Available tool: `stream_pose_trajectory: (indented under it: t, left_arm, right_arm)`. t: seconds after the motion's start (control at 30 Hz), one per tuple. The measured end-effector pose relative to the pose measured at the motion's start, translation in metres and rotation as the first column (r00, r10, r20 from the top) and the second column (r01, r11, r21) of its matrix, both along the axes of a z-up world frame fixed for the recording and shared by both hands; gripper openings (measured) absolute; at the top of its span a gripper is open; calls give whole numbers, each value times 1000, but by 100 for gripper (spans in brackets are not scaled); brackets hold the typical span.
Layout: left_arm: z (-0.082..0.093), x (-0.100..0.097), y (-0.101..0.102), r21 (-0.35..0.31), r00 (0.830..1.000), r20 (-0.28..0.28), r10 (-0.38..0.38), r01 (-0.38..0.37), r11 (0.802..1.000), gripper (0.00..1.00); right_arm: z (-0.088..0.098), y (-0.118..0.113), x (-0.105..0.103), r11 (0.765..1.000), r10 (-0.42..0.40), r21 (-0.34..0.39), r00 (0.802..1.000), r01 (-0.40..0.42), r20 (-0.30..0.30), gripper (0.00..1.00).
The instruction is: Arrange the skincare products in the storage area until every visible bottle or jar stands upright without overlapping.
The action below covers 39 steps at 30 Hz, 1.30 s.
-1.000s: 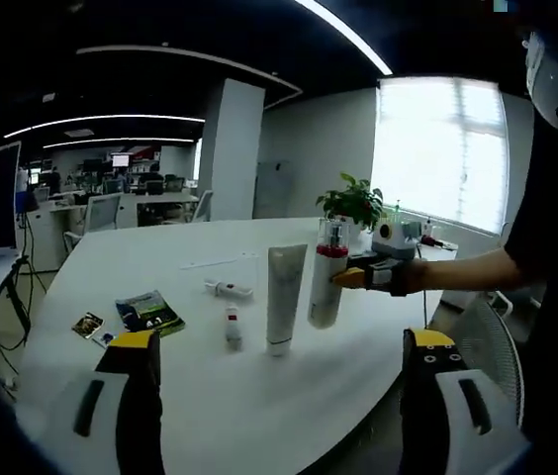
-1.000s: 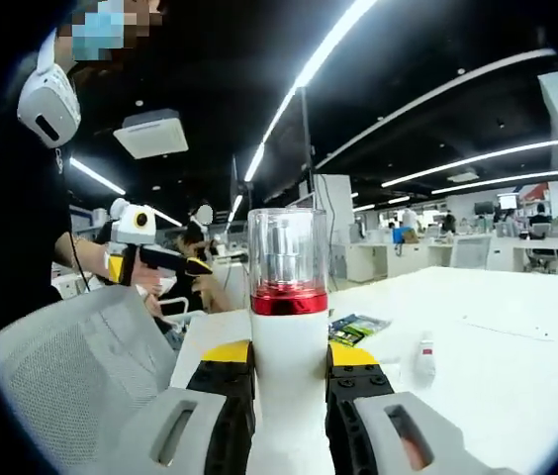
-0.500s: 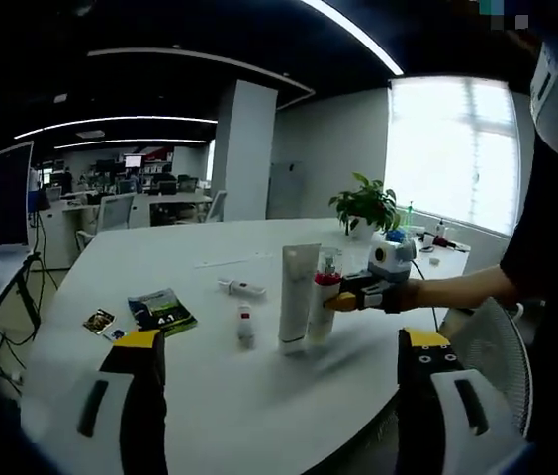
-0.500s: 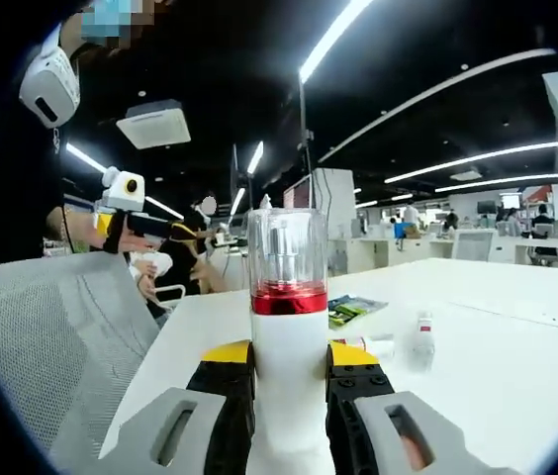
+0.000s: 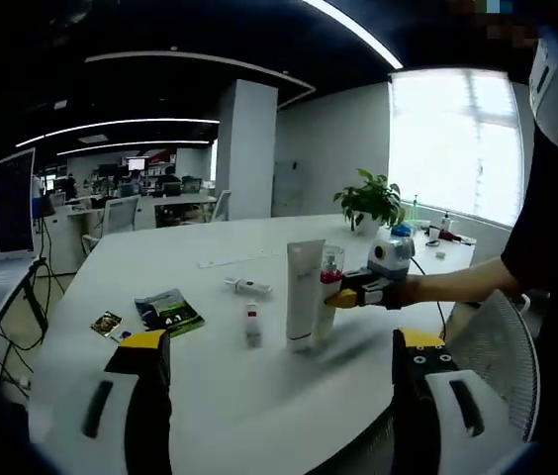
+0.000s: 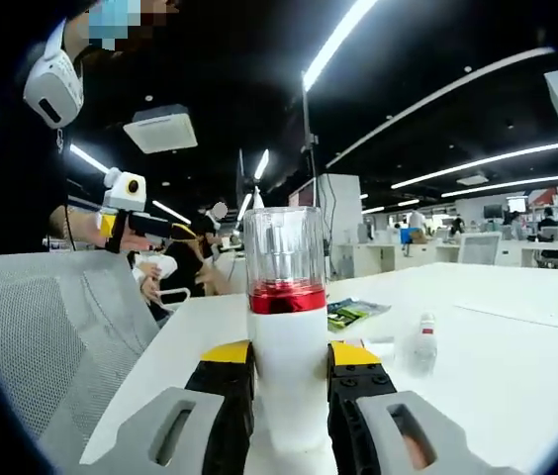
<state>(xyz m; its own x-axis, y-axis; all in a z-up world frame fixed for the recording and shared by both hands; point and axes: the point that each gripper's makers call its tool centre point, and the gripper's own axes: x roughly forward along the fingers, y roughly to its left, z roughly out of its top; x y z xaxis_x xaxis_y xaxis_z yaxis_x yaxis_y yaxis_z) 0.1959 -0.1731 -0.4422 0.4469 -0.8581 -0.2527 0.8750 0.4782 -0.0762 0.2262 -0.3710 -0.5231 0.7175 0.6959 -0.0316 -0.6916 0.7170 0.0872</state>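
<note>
You are clamping the right gripper on the white pump bottle (red collar, clear cap), its jaws pressing both sides of the body. In the left gripper view you are holding that bottle upright just beside the standing white tube on the white table. A small bottle is lying near the tube. Your left gripper is hanging wide open, gripping nothing.
</note>
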Motion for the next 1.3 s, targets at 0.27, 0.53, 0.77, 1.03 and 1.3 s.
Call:
stream_pose_trajectory:
  t: [0.27,0.53,0.77,1.03,1.3]
  left_arm:
    - [-1,7,5,-14,1000,-11,6,-7,1000,84]
    - [-3,7,5,-5,1000,-11,5,-5,1000,83]
    - [-11,4,0,61,1000,-5,19,-19,998,85]
    - [-16,6,2,55,996,-81,20,-16,998,86]
    - [-19,5,4,27,989,-149,22,-18,999,85]
  right_arm:
    - [-4,-4,4,1000,-12,17,1000,12,-3,19]
    - [-20,-16,8,999,-26,-30,994,23,-105,25]
    - [-1,-19,-1,993,-117,-18,978,115,-173,50]
    - [13,-14,-16,979,-202,-41,937,199,-285,75]
    - [39,14,-41,964,-250,6,914,266,-320,94]
